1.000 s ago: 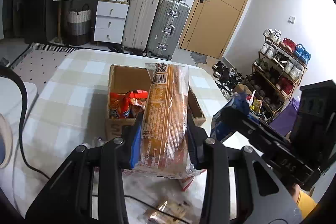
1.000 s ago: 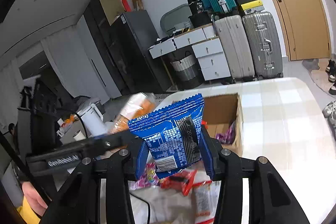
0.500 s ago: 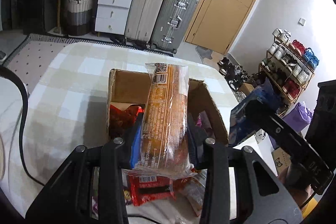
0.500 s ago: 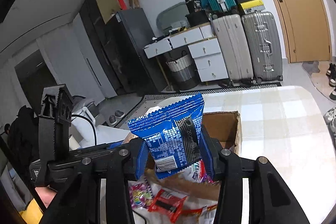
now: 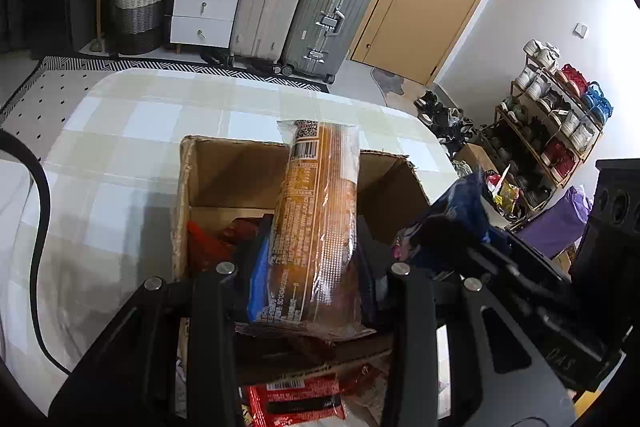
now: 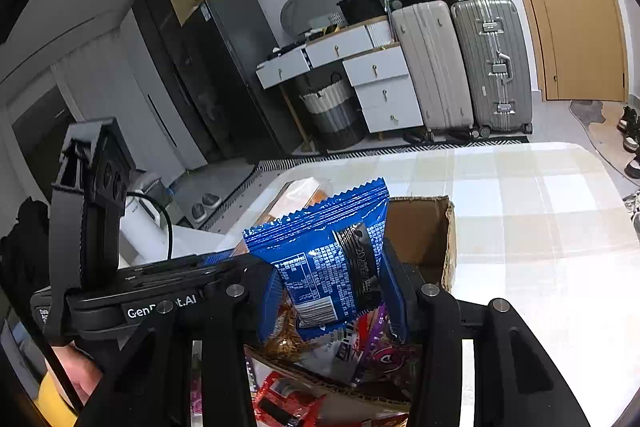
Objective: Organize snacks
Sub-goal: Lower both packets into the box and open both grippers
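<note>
My left gripper (image 5: 312, 279) is shut on a long orange bread packet (image 5: 316, 227) and holds it above the open cardboard box (image 5: 224, 167), which holds several snack packs. My right gripper (image 6: 332, 291) is shut on a blue snack bag (image 6: 332, 267) and holds it over the same box (image 6: 420, 231). The right gripper and its blue bag also show at the right of the left wrist view (image 5: 452, 219). The left gripper's body shows at the left of the right wrist view (image 6: 120, 291).
The box stands on a checked tablecloth (image 5: 132, 131). A red snack pack (image 5: 296, 399) lies on the table in front of the box. A black cable (image 5: 40, 227) runs at the left. Suitcases (image 5: 304, 7) and drawers stand beyond the table.
Both grippers have moved forward with their packs, from in front of the box to above its opening. The loose snacks on the table have slid toward the bottom of the views.
</note>
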`<action>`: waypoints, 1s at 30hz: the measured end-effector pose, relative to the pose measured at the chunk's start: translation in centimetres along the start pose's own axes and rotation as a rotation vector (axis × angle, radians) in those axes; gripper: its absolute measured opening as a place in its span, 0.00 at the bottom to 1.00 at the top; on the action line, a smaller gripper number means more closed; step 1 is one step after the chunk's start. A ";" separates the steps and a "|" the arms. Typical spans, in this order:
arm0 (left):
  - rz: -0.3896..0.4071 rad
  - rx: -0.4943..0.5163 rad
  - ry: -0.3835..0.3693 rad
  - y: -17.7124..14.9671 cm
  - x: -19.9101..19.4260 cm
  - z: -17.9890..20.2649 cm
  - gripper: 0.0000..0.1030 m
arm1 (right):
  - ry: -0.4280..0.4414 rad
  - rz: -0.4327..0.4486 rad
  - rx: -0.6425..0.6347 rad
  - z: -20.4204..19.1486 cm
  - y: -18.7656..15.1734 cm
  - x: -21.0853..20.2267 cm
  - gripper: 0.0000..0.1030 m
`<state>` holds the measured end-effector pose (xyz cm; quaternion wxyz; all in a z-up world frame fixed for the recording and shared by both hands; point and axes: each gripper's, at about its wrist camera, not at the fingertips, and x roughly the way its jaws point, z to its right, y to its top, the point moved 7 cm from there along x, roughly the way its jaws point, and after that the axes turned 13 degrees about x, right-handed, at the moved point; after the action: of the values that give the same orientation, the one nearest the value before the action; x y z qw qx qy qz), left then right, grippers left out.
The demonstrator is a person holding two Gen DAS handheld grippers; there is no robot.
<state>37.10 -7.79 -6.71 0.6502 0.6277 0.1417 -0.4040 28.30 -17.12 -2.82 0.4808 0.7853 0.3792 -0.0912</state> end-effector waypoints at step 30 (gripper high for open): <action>-0.015 -0.043 -0.038 -1.2 1.6 -1.0 0.33 | -0.109 -0.075 0.025 2.4 -0.7 3.3 0.48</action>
<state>37.57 -7.31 -8.80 0.6630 0.6046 0.1428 -0.4177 30.61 -17.25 -6.25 0.4870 0.7704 0.3806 -0.1566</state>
